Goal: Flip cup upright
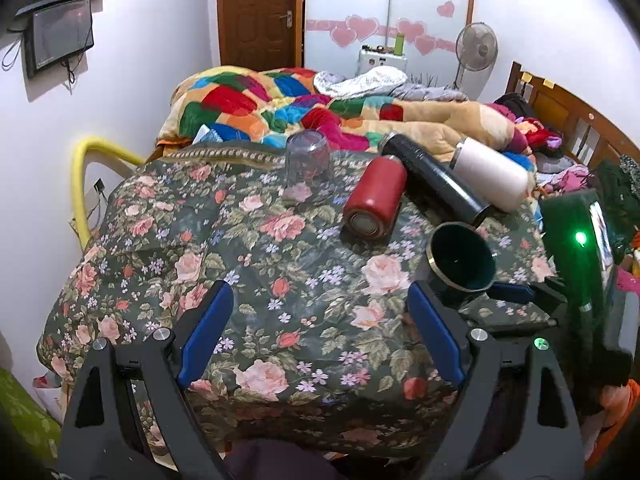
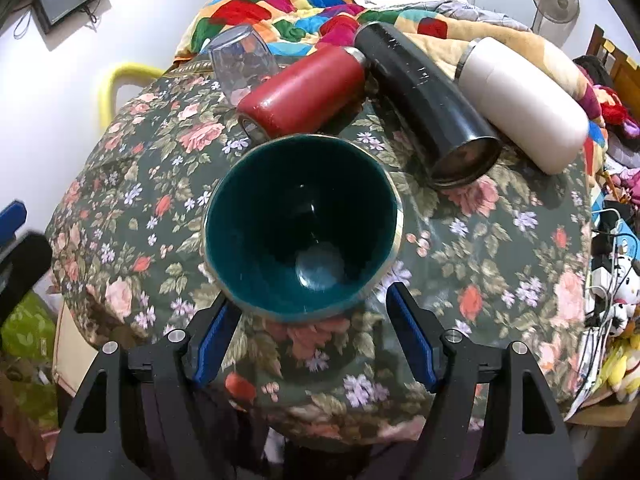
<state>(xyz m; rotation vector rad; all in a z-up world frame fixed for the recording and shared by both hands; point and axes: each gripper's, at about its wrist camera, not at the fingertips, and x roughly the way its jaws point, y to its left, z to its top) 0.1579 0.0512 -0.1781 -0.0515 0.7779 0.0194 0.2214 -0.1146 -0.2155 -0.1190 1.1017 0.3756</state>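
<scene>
Currently the green cup (image 2: 302,226) is pinched by the right gripper (image 2: 312,336) near the table's (image 1: 248,280) front edge, mouth tilted toward the camera, apparently mid-flip; left gripper (image 1: 320,332) is held spread, empty.

Floral cloth (image 1: 280,280) bears three flasks (image 1: 376,200) and an inverted glass (image 1: 308,166).

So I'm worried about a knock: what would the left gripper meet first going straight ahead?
Probably just the floral cloth; the left gripper is open, and the upside-down clear cup lies farther on.
</scene>
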